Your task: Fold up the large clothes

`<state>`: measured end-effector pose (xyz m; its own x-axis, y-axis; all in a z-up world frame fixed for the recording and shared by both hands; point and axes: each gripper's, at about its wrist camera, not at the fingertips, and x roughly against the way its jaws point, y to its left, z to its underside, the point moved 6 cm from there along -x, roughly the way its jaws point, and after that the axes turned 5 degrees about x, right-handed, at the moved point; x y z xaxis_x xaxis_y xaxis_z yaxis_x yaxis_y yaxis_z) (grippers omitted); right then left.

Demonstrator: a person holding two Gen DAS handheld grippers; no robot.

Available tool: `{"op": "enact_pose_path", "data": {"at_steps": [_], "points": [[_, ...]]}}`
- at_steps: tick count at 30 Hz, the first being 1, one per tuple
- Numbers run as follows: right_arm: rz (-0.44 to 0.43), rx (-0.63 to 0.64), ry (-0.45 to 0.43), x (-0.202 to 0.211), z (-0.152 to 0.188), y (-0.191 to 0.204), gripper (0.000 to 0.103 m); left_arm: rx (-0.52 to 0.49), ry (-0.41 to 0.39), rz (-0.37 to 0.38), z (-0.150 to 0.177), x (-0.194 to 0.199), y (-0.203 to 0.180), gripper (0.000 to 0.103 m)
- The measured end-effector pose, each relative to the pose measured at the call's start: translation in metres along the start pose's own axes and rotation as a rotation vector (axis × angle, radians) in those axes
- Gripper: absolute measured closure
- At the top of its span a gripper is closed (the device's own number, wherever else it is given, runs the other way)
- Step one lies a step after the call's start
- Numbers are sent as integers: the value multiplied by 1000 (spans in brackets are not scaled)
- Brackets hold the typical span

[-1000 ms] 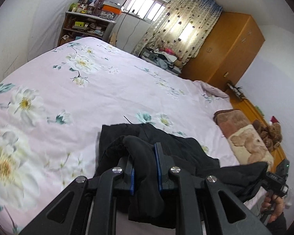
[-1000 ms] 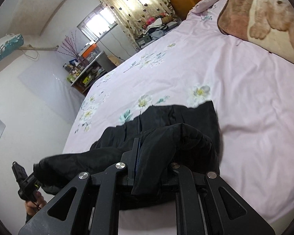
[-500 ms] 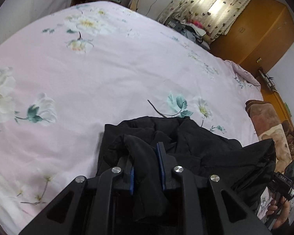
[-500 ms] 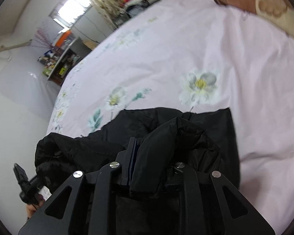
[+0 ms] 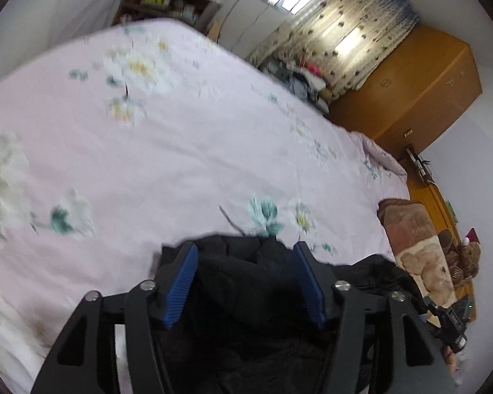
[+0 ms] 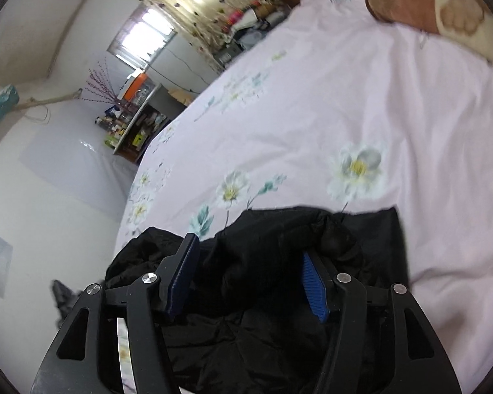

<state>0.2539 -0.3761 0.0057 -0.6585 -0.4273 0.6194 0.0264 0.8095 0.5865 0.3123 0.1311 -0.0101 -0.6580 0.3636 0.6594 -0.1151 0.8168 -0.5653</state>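
Pink floral bedsheet [image 5: 187, 164] covers the bed, and the black garment [image 6: 279, 262] sits bunched at its near edge. Left gripper [image 5: 246, 282] and right gripper [image 6: 246, 282] both have jaws spread wide, cloth lying loose between them, nothing pinched.

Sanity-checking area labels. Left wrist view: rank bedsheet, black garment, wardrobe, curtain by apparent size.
1. bedsheet: fills most of the frame.
2. black garment: inflated by nearness to the camera, partly hidden by the open left gripper.
3-4. wardrobe and curtain: look about alike, so not ranked.
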Motion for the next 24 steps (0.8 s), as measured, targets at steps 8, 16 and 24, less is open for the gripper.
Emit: {"op": "enact_pose_path", "data": {"at_steps": [8,16,24], "points": [[132,167,-107,16,7,12,41,-155,-10,-40,14,-4,-18,28],[295,379,100,-65,61,15,41,-396,85,-162,74,-84,-44,29],[393,363,88,-110,50,-28,41,-340,-9,-305,64,-119,9,24]]}}
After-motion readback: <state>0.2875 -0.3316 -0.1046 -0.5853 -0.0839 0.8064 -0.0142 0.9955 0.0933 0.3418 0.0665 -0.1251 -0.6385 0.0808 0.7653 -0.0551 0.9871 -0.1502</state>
